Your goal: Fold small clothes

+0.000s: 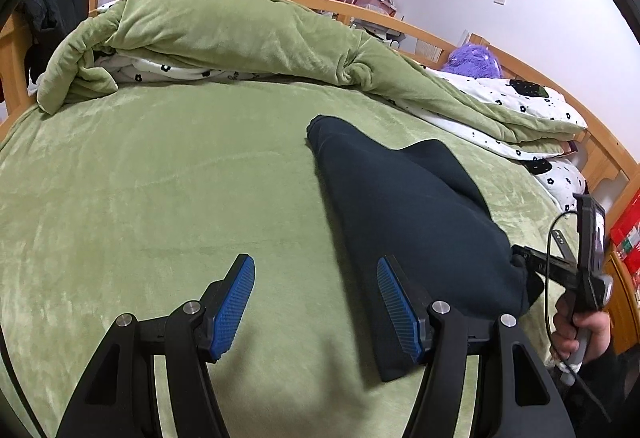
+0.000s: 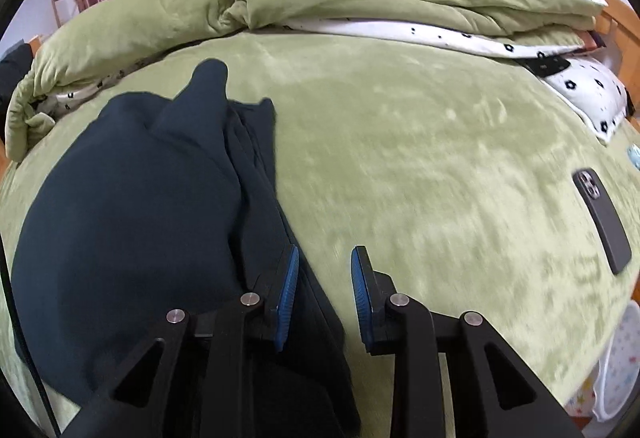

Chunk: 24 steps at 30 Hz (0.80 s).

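Left gripper [image 1: 316, 274] tilted down over bedspread [image 1: 160, 178], jaws apart, empty; right gripper [image 2: 325, 264] jaws apart beside dark garment [image 2: 140, 218].

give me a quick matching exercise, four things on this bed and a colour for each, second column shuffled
1 folded garment
2 fleece bed cover
3 fuzzy plush toy
4 flat smartphone

a purple
b grey
c dark navy
d light green

Pairs: 1-c, 2-d, 3-a, 4-b

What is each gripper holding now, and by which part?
Nothing: the left gripper and the right gripper are both open, no dark garment pinched.
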Available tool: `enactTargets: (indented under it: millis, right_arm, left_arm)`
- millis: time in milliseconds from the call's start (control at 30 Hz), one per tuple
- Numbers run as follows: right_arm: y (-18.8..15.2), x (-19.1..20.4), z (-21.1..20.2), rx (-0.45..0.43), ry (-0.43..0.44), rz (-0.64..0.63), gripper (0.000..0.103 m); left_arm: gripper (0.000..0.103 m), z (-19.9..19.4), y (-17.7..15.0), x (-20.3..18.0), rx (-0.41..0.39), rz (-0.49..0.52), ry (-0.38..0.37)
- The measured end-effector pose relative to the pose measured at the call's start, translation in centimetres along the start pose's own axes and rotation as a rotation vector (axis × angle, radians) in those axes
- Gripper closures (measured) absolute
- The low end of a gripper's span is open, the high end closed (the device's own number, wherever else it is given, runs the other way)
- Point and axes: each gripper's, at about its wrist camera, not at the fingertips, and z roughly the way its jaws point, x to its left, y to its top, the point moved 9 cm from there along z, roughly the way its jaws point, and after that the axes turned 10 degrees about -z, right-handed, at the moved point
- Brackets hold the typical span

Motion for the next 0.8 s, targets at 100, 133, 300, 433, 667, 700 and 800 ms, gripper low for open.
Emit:
enactTargets:
  millis: [100,133,300,433,667,700,800]
  right_arm:
    - [-0.5,-0.3,-2.4,-0.04,-0.009,-0.002,0.076]
    - [-0.6,-0.3,-3.3,-0.051,-0.007,-0.003,0.074]
    - [-1.0,0.1,-7.2,-0.088,0.013,-0.032,0.052]
    - [-1.2,0.2,-9.9,-0.114,0.006,-0.041,0.049]
    - [-1.9,0.5,-14.7,-0.153,0.012,-0.022,0.042]
    - [-2.1,0.6,-15.3,-0.154,0.018,-0.025,0.042]
    - [-2.7,1.1,-17.1,-0.154,0.018,-0.037,0.042]
  left_arm:
    - [0.041,-1.0,0.1,-0.9,-0.01,0.004,-0.001]
    - [0.041,-1.3,0.0,-1.1,-0.011,0.004,0.0]
    - [0.041,-2.7,-0.6,-2.5,-0.016,-0.007,0.004]
    - [0.041,-3.9,-0.8,-3.8,-0.034,0.02,0.048]
    - [0.027,-7.0,-1.2,-6.1,-0.063,0.075,0.091]
    - [0.026,-7.5,-1.3,-6.3,-0.066,0.077,0.093]
    - [0.025,-8.9,-1.7,-6.7,-0.075,0.083,0.105]
